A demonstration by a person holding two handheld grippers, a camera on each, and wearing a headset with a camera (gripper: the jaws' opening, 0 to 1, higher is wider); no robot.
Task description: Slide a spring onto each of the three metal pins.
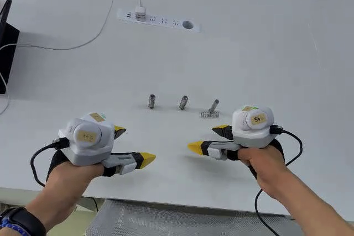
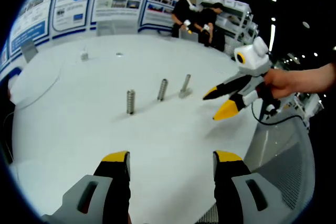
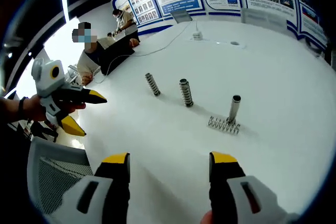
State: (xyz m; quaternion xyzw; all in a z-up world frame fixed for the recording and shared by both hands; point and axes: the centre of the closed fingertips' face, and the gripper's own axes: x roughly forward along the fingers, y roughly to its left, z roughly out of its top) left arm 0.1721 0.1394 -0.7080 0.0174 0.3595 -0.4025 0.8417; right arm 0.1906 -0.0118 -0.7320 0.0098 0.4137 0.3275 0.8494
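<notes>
Three metal pins stand in a row on the white table. The left pin (image 1: pixel 151 101) (image 2: pixel 130 101) (image 3: pixel 152 84) and the middle pin (image 1: pixel 183 102) (image 2: pixel 163 89) (image 3: pixel 186 92) each wear a spring. The right pin (image 1: pixel 213 105) (image 2: pixel 185 84) (image 3: pixel 234 107) is bare, and a loose spring (image 1: pixel 209 115) (image 3: pixel 223 124) lies at its foot. My left gripper (image 1: pixel 134 146) (image 2: pixel 171 162) is open at the near left, well short of the pins. My right gripper (image 1: pixel 209 139) (image 3: pixel 169 164) is open too, just in front of the loose spring, with nothing held.
A white power strip (image 1: pixel 157 19) with a plugged charger and cable lies at the back of the table. A dark object (image 1: pixel 5 37) sits at the left edge. People stand beyond the table (image 2: pixel 195 14) (image 3: pixel 86 51). The near table edge (image 1: pixel 182 203) runs close below both hands.
</notes>
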